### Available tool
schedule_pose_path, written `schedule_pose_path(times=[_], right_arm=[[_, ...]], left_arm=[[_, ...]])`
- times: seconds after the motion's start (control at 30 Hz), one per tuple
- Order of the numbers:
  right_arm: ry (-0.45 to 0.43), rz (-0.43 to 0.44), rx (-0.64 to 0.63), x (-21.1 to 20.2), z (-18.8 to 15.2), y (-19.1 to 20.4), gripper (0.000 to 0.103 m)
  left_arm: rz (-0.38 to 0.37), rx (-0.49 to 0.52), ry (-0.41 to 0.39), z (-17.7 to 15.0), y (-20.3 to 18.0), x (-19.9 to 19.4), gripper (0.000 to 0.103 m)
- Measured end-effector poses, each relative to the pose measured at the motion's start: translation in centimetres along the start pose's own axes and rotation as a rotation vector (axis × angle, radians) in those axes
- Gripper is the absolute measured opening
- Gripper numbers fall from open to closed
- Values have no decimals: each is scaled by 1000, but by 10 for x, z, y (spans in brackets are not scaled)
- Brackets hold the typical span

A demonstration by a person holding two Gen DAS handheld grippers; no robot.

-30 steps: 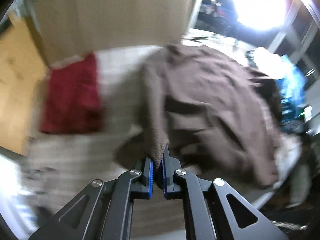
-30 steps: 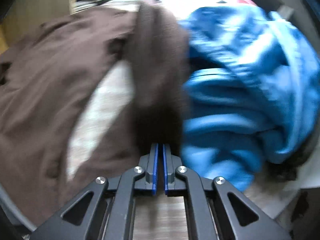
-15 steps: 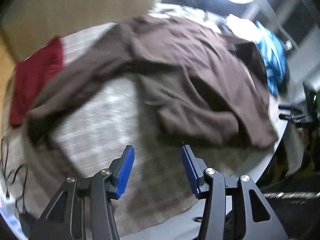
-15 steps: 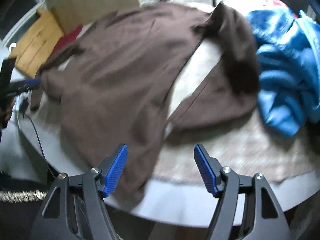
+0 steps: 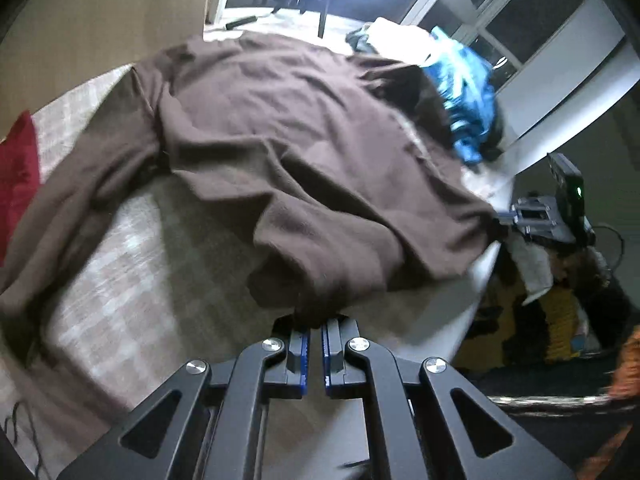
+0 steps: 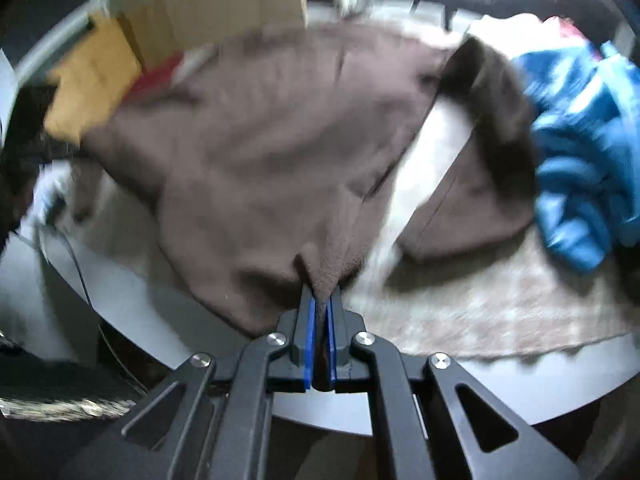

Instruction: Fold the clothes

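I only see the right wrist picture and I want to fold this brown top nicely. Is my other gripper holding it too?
Observer: Yes. The left gripper is shut on the near edge of the brown top.
Operator: Where did the long sleeve go?
Observer: The sleeve lies stretched out over the checked cloth, reaching toward the left.
Operator: Is there anything down past the table on my side?
Observer: Below the table edge, just past your right gripper, sits a yellow and black knitted thing. I cannot tell what it is.
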State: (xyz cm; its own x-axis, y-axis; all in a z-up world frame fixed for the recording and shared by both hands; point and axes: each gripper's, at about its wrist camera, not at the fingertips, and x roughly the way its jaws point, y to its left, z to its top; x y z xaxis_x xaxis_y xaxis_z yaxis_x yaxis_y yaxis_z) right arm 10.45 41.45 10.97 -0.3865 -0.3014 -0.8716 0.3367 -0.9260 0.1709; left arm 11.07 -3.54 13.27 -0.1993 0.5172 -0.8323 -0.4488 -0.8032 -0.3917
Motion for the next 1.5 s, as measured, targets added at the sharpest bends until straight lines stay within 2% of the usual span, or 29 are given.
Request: schedule_pose_path(times=[0.07,0.17,0.23,0.27,0.3,0.33,0.4,0.43,0.47,0.5,0.53,0.6,0.63,0.7,0.73,0.77,0.8,0.87,0.9,1.03,1.1,1.13,1.2,1.3,1.37,1.4,1.43,1.5], right_arm=[[-71,39,81,-22,5,-14,5],[-170,90,200,-51,13,-34,5],[-104,-22,205,-22,12,-30,5],[4,-130,149,1,4,-26,6],[80,-191,112,20,-1,-22,7],[128,-214,107,36,-6,-21,10],[218,-256,99,64,-17,-19,19],[214,-241,109,66,-19,-19,24],[209,-226,119,68,-21,-20,34],[205,-212,128,69,-22,-21,44],[198,-201,132,68,-23,-22,49],[192,-194,141,68,-25,-25,57],[193,-196,147,70,-26,-27,57],[206,-185,158,78,-27,-31,57],[213,-165,154,82,-27,-31,57],[218,-148,148,86,-28,-29,57],[216,-152,129,88,-28,-25,47],[224,-111,119,83,-23,-19,5],[225,-90,115,79,-21,-17,4],[93,18,106,8,-3,-8,4],[50,30,93,-13,2,-4,4],[55,15,74,-13,1,-1,4],[100,-22,26,-1,-6,5,5],[297,-140,-70,49,-21,10,14],[333,-205,-82,55,-19,0,14],[311,-205,-71,48,-13,-7,16],[272,-210,-59,37,-2,-17,19],[159,-276,-48,13,30,-38,49]], left_arm=[[-3,5,-10,-8,-10,-25,4],[-31,-39,-13,-21,-13,-45,4],[5,-66,36,-32,-7,-34,5],[67,-71,85,-39,-2,-20,5],[140,-73,140,-46,4,-3,3],[169,-102,176,-53,14,11,3],[138,-180,178,-61,28,23,10],[113,-208,170,-64,31,25,21],[87,-232,160,-66,33,28,33],[68,-227,160,-67,30,31,39],[52,-214,162,-68,25,36,49],[26,-187,173,-69,16,47,55],[19,-174,185,-70,12,54,55],[-20,-165,199,-69,8,69,48],[-42,-161,205,-69,6,76,25],[-61,-159,205,-67,5,74,7],[-81,-156,204,-66,4,69,7],[-120,-151,201,-62,2,59,6],[-140,-149,200,-61,2,54,6],[-127,-151,123,-56,1,-16,6],[-91,-145,111,-58,2,-39,6],[-67,-152,121,-60,4,-38,6],[-18,-171,148,-65,8,-29,8],[57,-199,190,-72,15,-16,8],[107,-218,218,-77,20,-7,8],[132,-228,231,-79,23,-3,9],[156,-237,245,-81,25,2,12],[172,-213,185,-67,7,-5,16]])
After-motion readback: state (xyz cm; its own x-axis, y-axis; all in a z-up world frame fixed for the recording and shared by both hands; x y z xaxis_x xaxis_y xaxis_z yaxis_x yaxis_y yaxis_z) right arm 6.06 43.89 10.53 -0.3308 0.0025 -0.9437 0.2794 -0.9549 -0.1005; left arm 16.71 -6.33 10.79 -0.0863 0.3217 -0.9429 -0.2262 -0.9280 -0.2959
